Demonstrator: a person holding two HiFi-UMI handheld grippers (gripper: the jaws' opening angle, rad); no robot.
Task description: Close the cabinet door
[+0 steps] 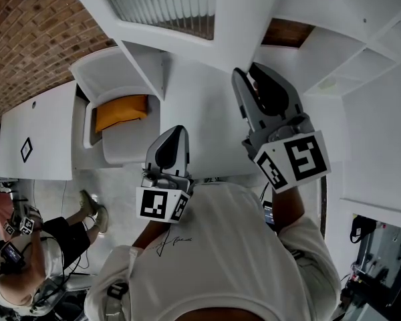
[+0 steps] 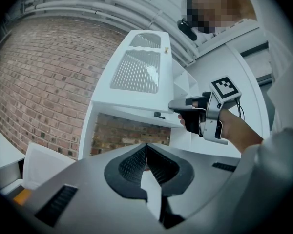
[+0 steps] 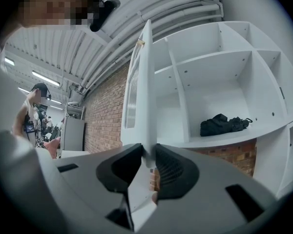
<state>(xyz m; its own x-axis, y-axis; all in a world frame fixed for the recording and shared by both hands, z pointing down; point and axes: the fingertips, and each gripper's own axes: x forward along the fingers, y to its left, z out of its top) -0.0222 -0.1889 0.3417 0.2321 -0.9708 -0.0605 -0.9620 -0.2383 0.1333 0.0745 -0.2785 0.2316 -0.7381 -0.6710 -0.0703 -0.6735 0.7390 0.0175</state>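
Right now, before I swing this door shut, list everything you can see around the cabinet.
cabinet door: one, white with a ribbed panel, open, edge on to the right gripper view
cabinet: one, white, open shelves right of the door
bag: one, black, on a cabinet shelf
orange item: one, in a white unit at the head view's left
brick wall: red-brown, beside and behind the cabinet
other person: one, head view's lower left
left gripper: grey, jaws together, empty, clear of the door
right gripper: grey, clamped on the door's edge
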